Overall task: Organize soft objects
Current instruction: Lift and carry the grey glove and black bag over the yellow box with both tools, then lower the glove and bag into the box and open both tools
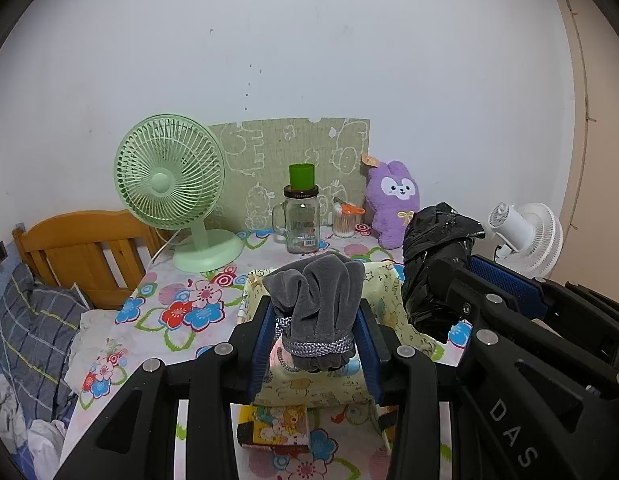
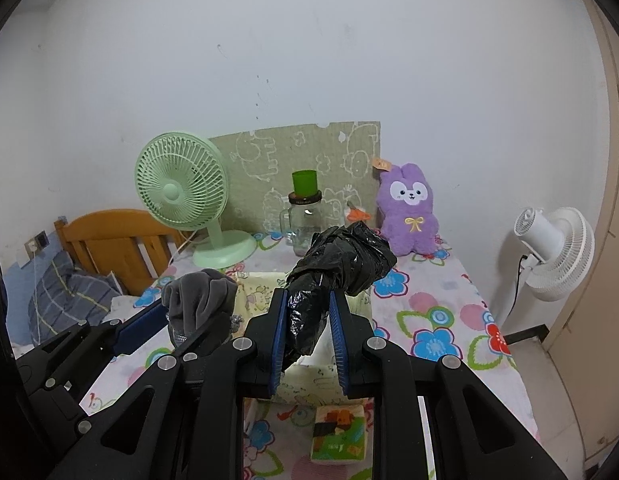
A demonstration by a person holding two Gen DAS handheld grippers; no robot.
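My left gripper (image 1: 315, 316) is shut on a grey velvet pouch (image 1: 317, 300) with a braided drawstring, held above a pale yellow fabric box (image 1: 397, 308) on the table. In the right wrist view the same grey pouch (image 2: 201, 300) and left gripper (image 2: 165, 316) show at the left. My right gripper (image 2: 309, 312) is shut on a crumpled black plastic bag (image 2: 341, 264), which hangs over the yellow box (image 2: 261, 292). That black bag (image 1: 433, 256) also shows at the right of the left wrist view. A purple plush bunny (image 1: 393, 204) (image 2: 409, 216) stands at the table's back.
A green fan (image 1: 169, 184), a glass jar mug (image 1: 301, 224) with a green cup on top and a cotton swab jar (image 1: 343, 222) stand at the back. A white fan (image 2: 557, 252) is off the right edge. Small packets (image 2: 337, 436) lie near the front. A bed headboard (image 1: 81, 248) is at the left.
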